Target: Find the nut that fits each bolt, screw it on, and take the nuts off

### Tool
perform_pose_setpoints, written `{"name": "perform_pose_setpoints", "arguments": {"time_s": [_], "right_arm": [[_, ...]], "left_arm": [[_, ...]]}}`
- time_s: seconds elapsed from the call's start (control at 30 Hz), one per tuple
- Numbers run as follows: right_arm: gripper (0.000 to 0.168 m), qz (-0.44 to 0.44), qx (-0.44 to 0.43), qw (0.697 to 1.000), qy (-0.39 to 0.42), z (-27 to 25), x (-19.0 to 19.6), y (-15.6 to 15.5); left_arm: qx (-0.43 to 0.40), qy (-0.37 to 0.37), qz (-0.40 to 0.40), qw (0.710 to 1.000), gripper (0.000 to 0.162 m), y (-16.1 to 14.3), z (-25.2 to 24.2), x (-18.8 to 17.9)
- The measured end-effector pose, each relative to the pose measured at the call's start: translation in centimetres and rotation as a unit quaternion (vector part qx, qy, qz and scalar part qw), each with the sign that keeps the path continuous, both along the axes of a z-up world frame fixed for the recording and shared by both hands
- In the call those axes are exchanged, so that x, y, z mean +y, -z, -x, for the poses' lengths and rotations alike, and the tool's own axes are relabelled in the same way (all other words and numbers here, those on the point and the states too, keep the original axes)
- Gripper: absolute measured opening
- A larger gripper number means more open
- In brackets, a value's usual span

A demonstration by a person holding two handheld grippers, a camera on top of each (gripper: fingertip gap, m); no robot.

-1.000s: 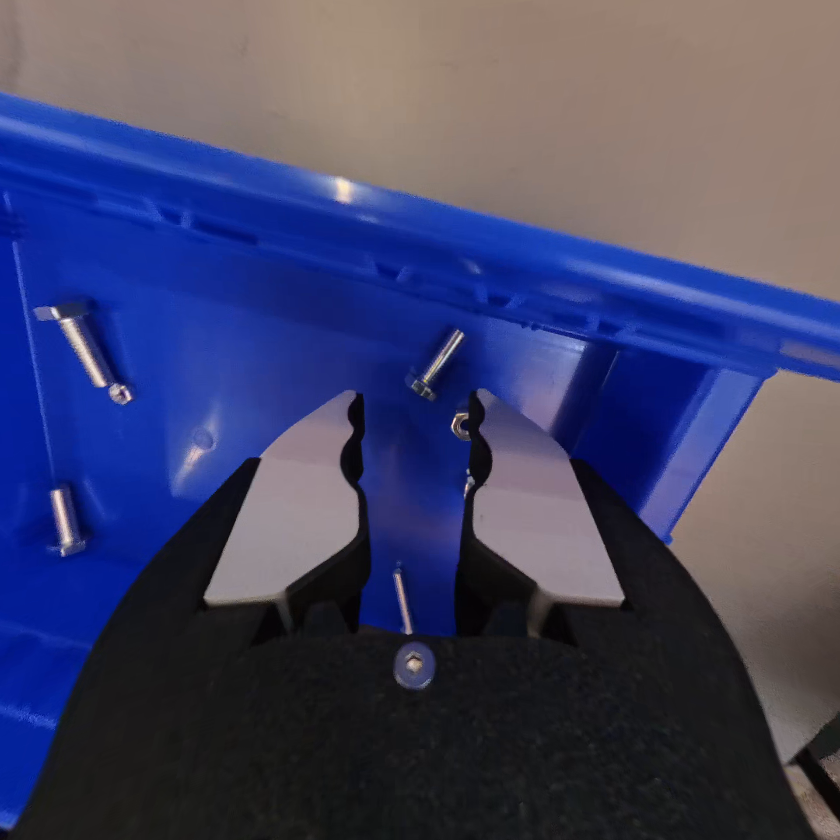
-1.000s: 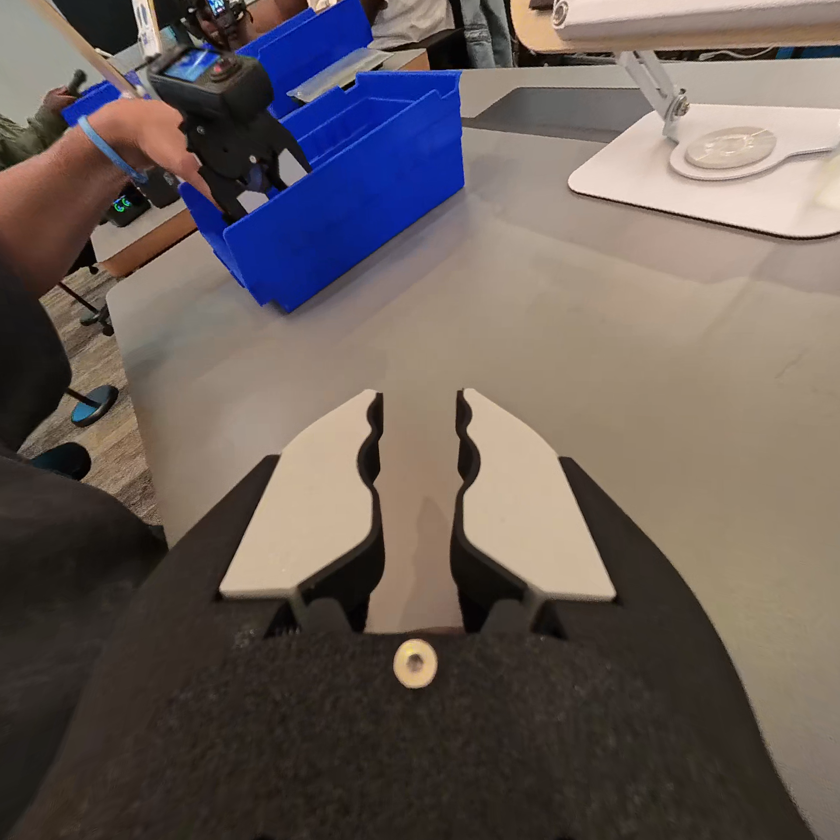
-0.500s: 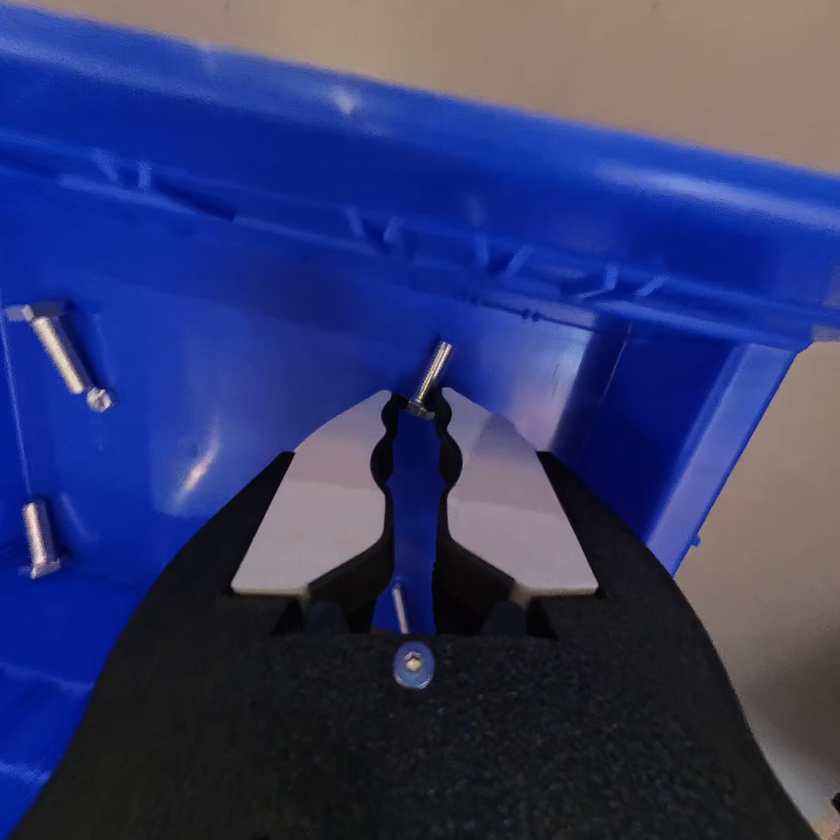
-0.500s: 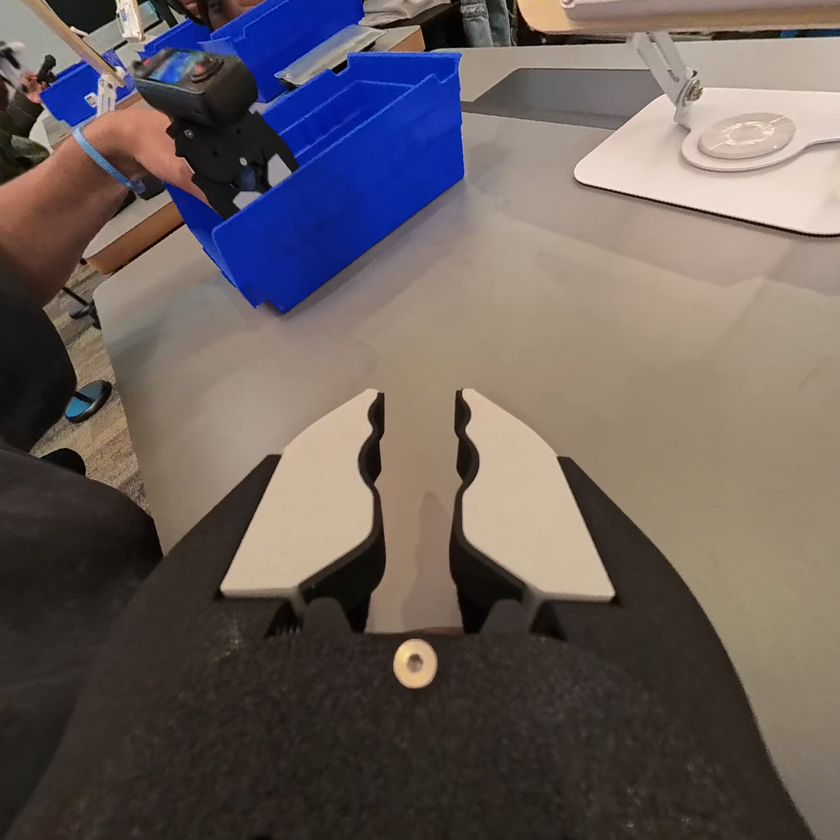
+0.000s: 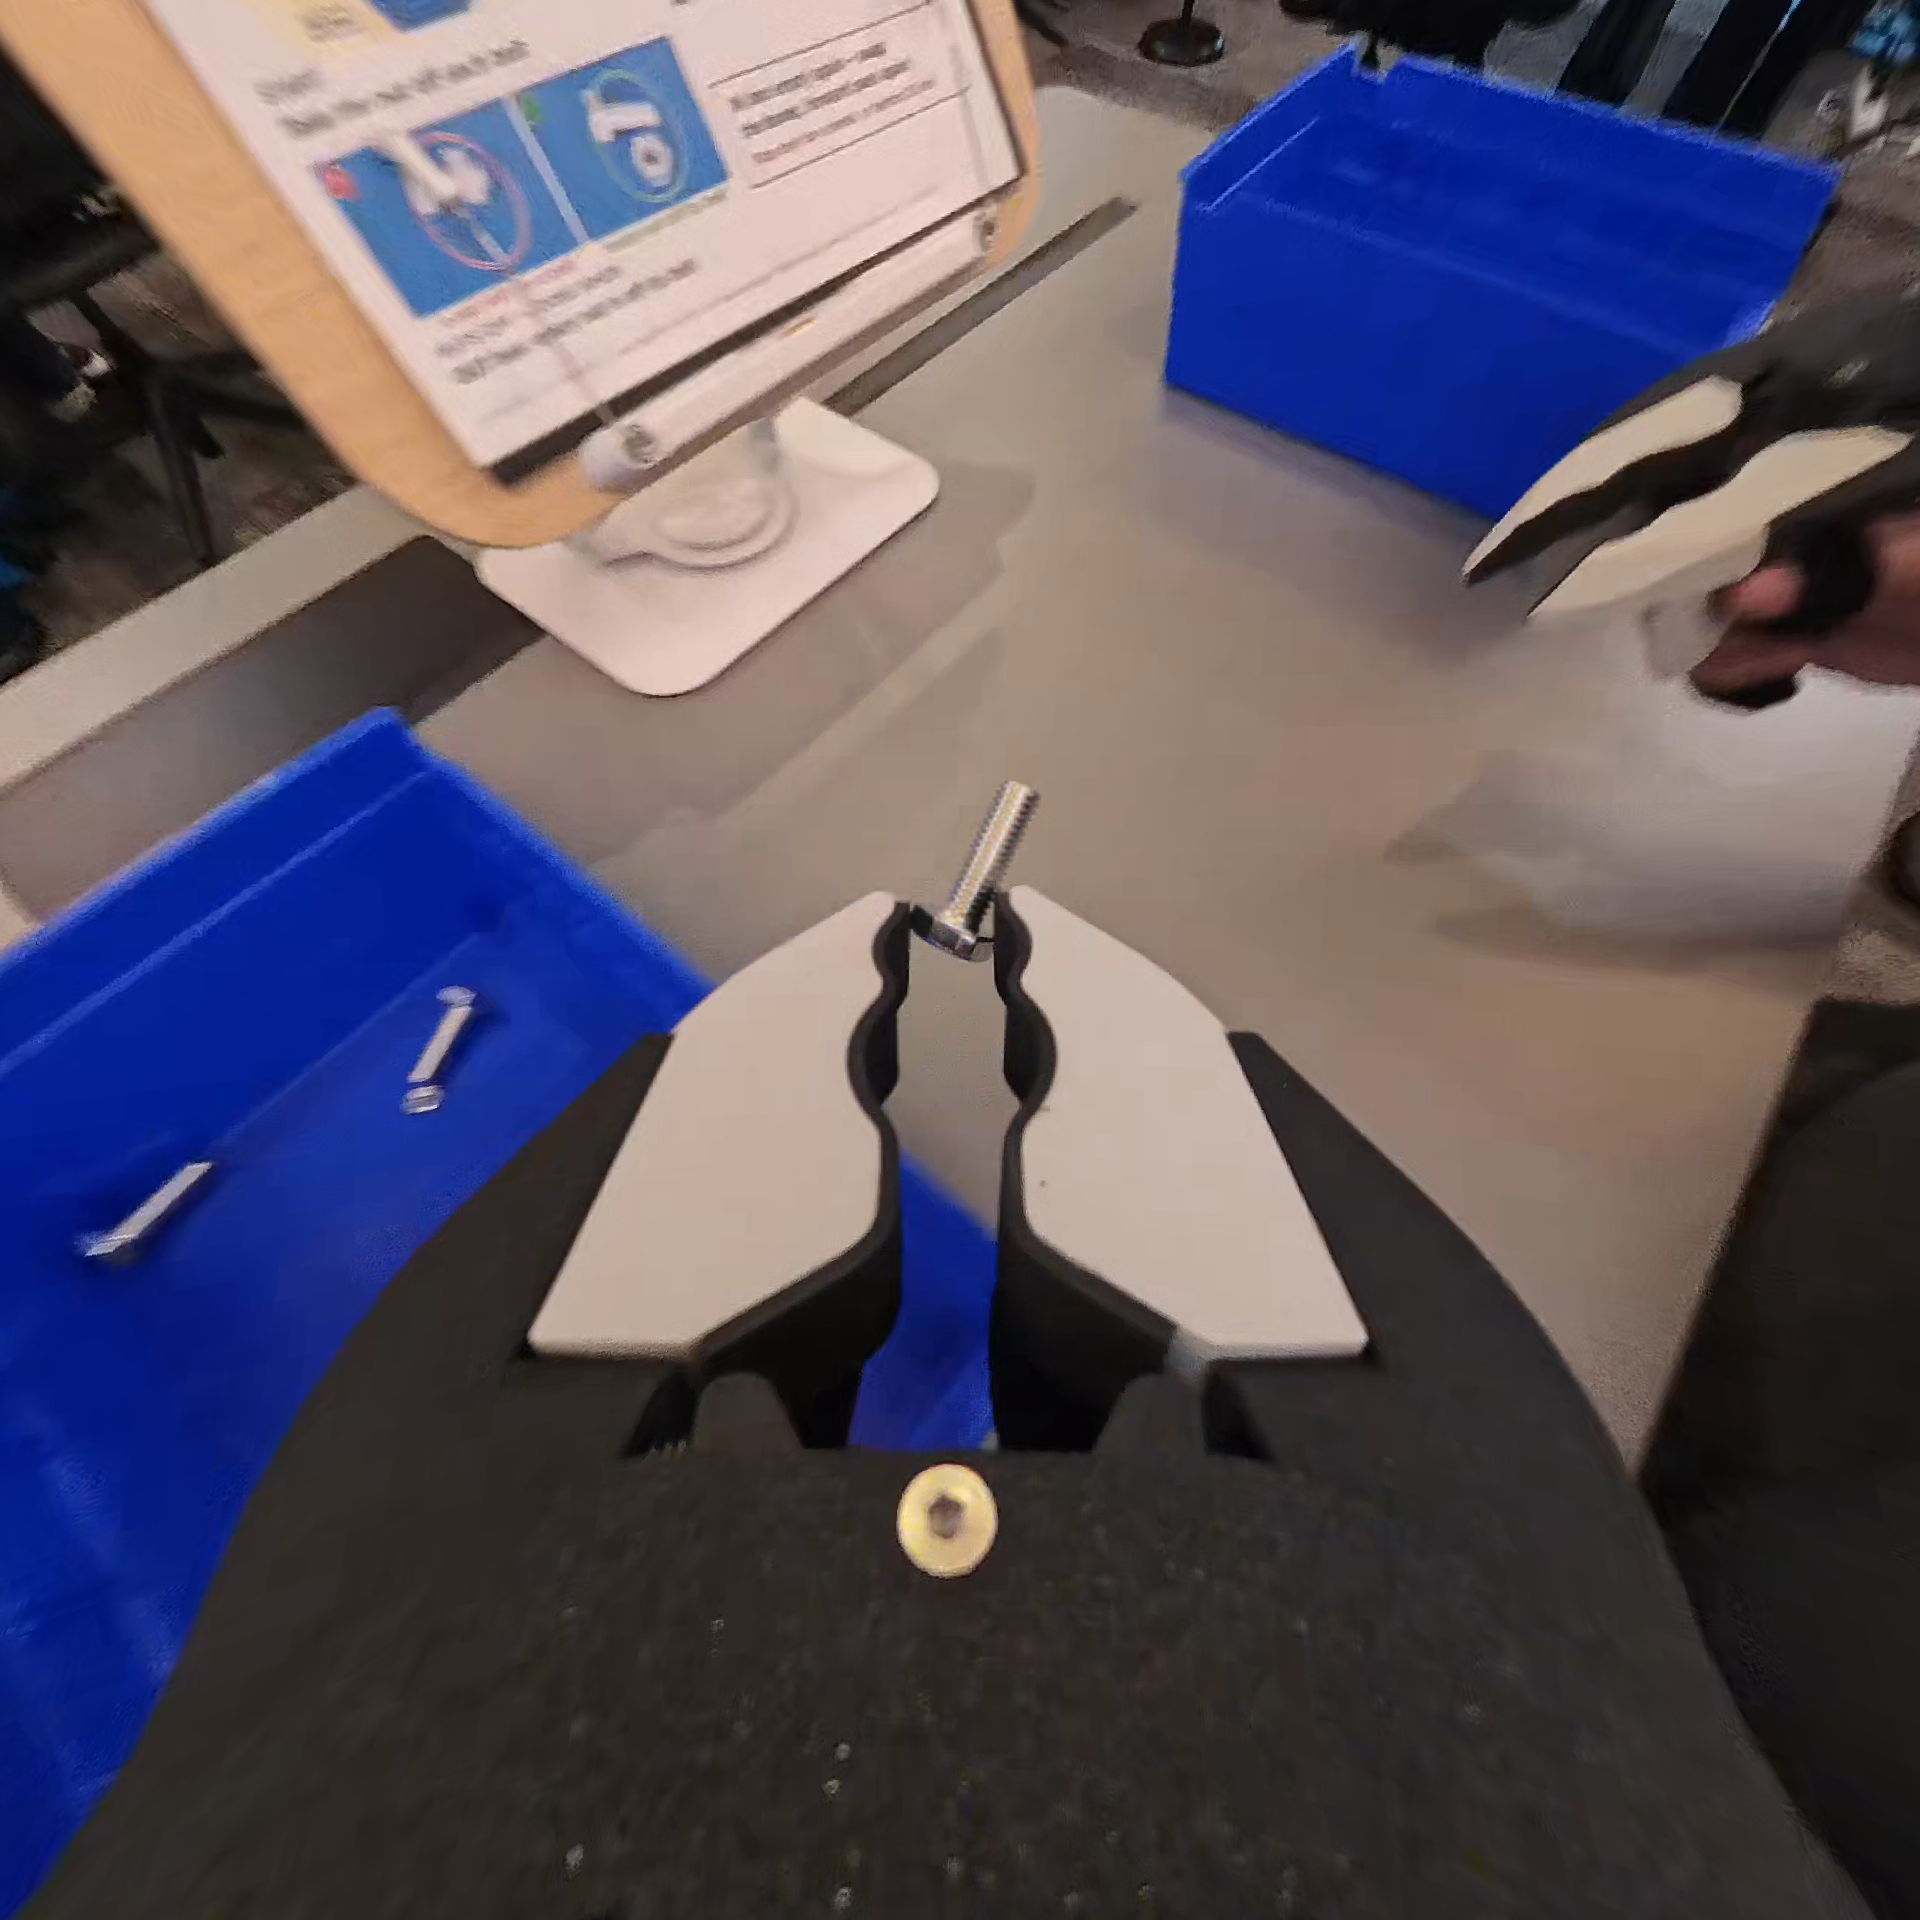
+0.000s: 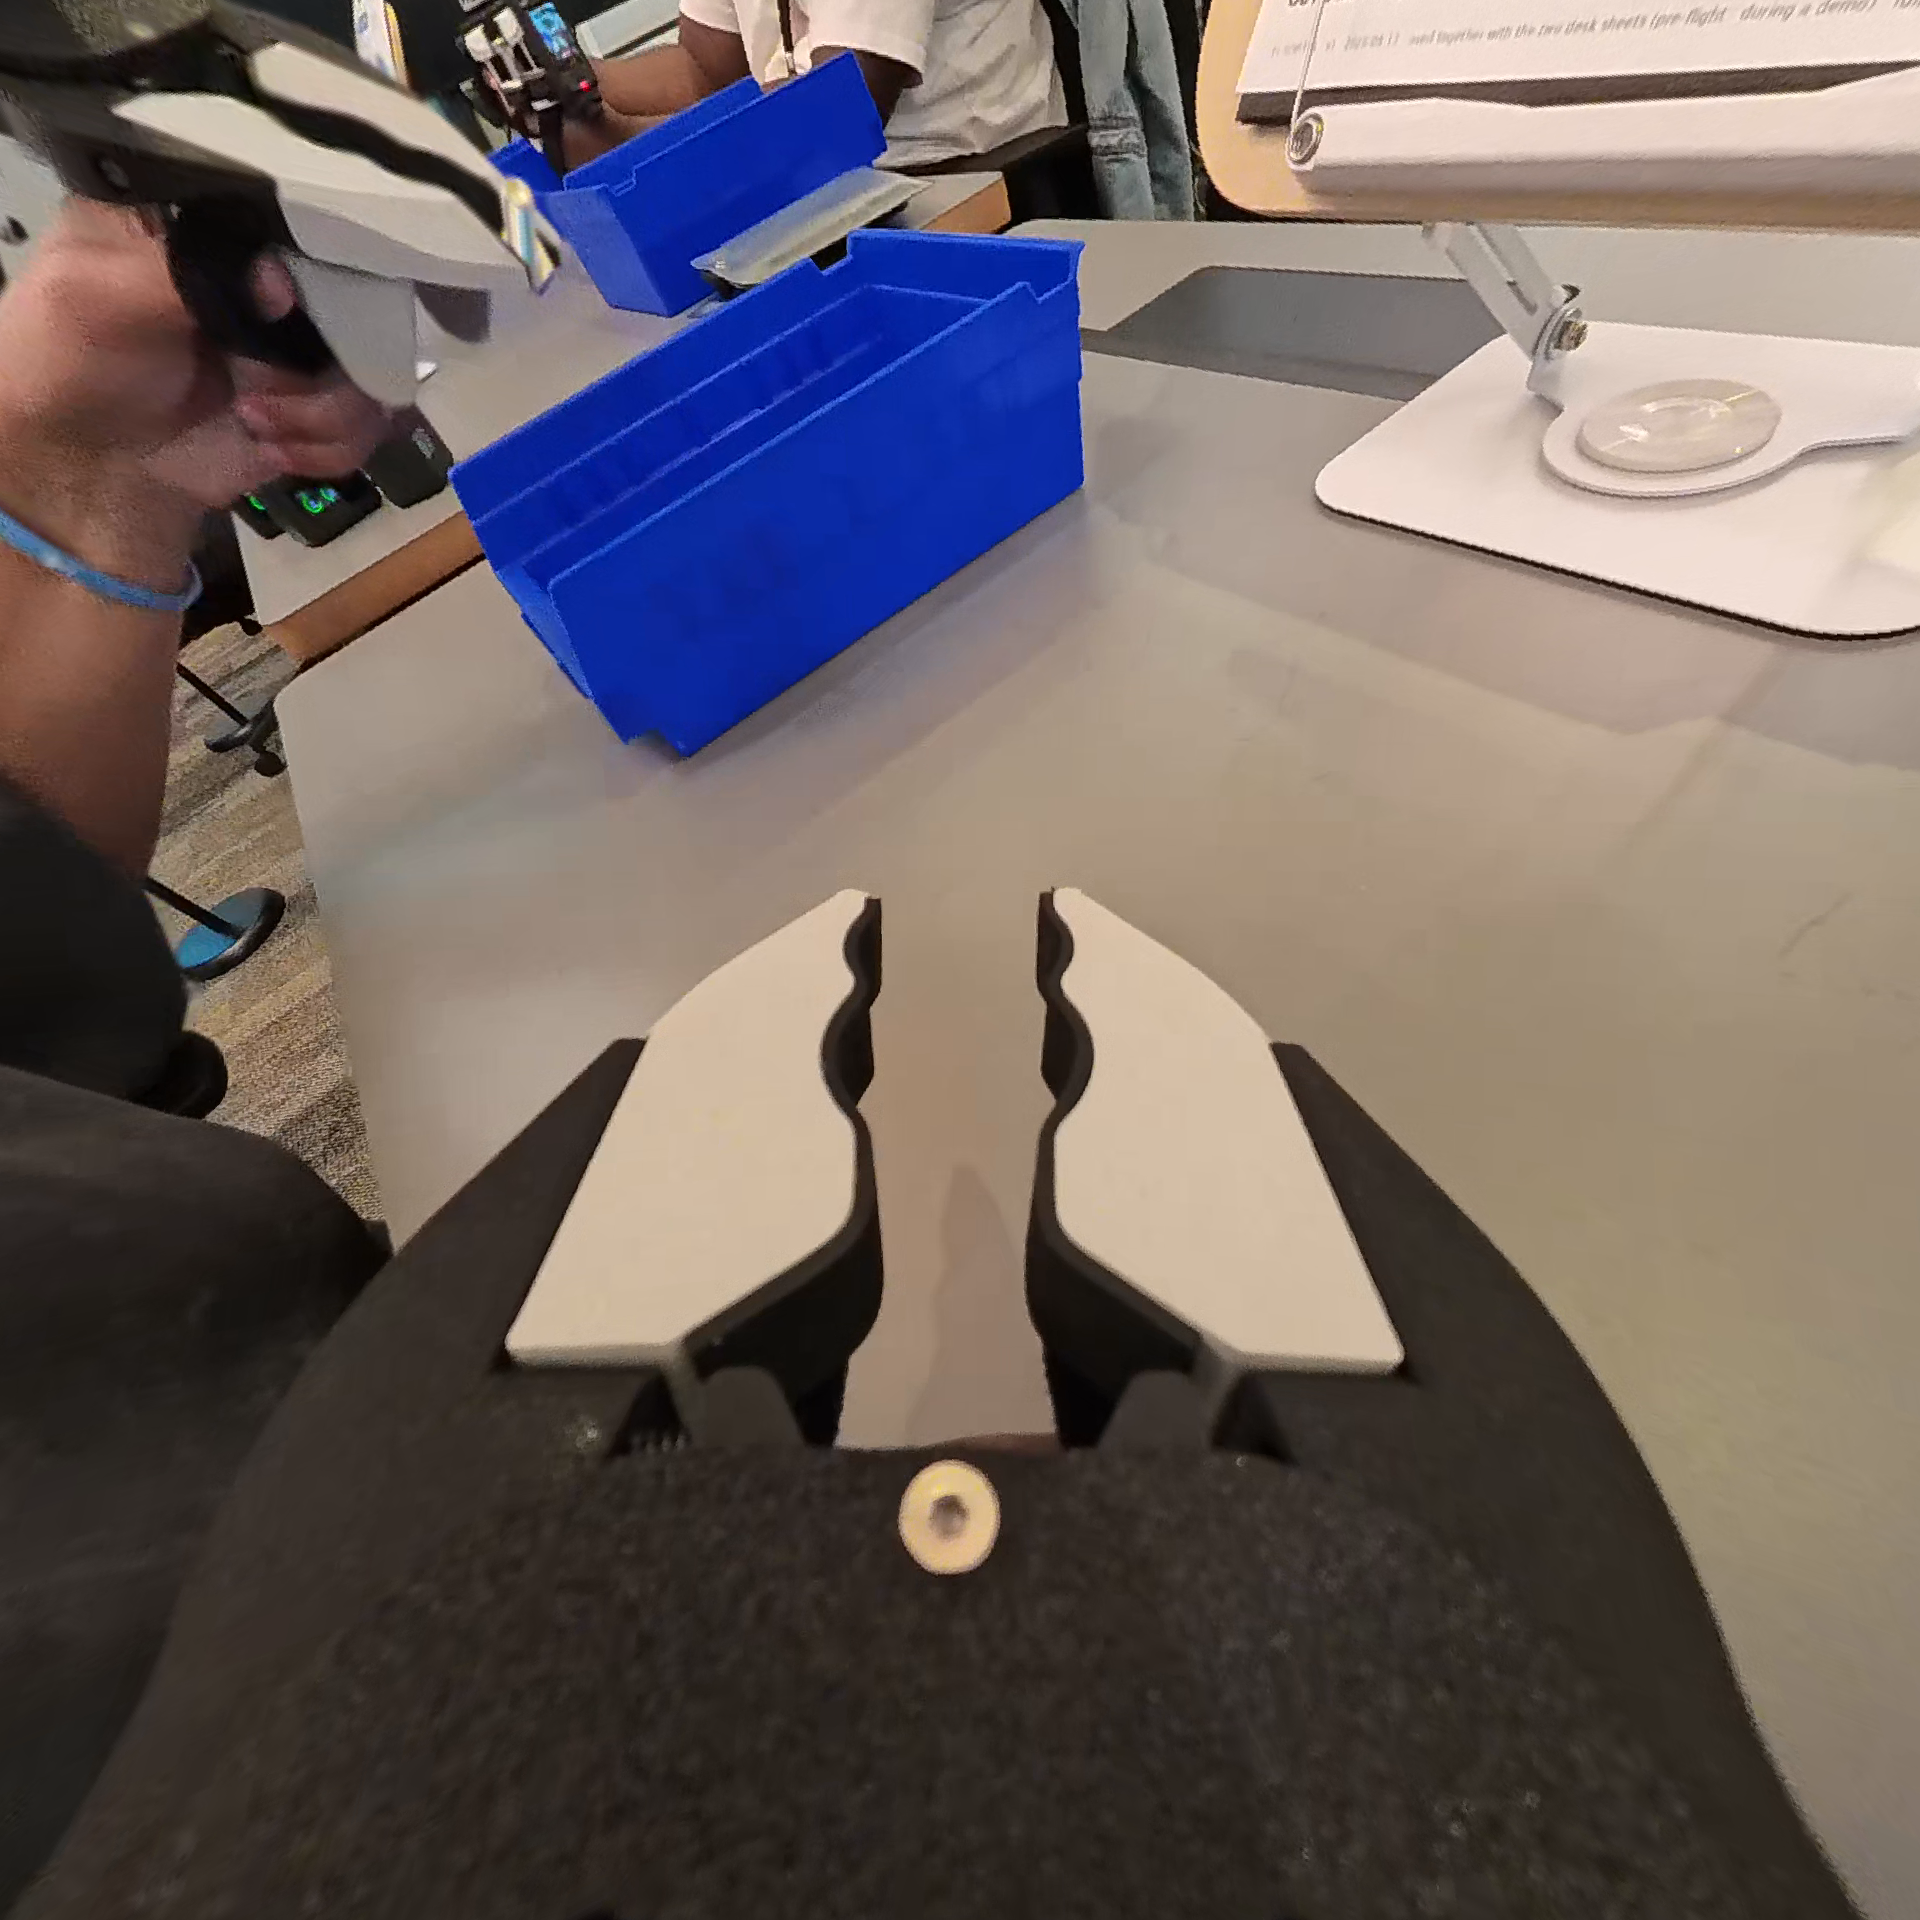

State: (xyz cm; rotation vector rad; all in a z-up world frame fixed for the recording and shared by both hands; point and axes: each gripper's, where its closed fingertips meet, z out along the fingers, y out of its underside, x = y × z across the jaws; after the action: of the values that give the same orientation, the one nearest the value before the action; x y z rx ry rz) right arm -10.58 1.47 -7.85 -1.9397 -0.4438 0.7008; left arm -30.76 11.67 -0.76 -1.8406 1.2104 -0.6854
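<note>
**Bolt out of bin, nut still to find**

Since the earlier frame the left gripper (image 5: 954, 914) is lifting clear of the blue bin (image 5: 312, 883), now lower left of the left wrist view, and is clenching a small bolt (image 5: 977, 873) by its head at the very tips, threaded shank sticking up and away (likely so a nut can go onto the free end). Two more bolts (image 5: 442, 1044) are lying in that bin. The right gripper (image 6: 958, 909) is hovering released and empty over the grey table (image 6: 1351, 831), probably waiting to fetch a nut. A second blue bin (image 5: 1455, 270) is sitting upper right. An instruction sheet on a stand (image 5: 582, 187), upper left, is carrying print and pictures; wording not transcribed.
</note>
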Motion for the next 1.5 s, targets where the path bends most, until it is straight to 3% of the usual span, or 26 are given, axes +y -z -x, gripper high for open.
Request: {"name": "perform_pose_setpoints", "arguments": {"time_s": [0.1,0.3,0.53,1.17,1.5], "right_arm": [[0.028,-0.004,-0.002,1.000,0.001,-0.4,-0.4,-0.1],[0.028,-0.005,0.012,1.000,0.002,-1.6,-1.2,0.1],[0.027,-0.011,0.015,1.000,-0.002,-2.2,-2.0,-0.3],[0.027,-0.010,0.025,1.000,-0.004,-2.5,-2.4,-0.3],[0.026,-0.001,0.025,1.000,-0.002,-2.7,-2.4,0.4]], "left_arm": [[0.034,-0.006,0.024,0.999,0.015,2.4,-3.5,-3.0],[0.191,0.017,0.097,0.977,0.015,11.6,-8.7,-6.3],[0.256,0.026,0.157,0.954,0.015,16.1,-10.5,-6.5],[0.273,0.020,0.113,0.955,0.016,18.5,-11.1,-6.9],[0.169,0.066,0.053,0.982,0.030,17.0,-10.6,-7.3]]}}
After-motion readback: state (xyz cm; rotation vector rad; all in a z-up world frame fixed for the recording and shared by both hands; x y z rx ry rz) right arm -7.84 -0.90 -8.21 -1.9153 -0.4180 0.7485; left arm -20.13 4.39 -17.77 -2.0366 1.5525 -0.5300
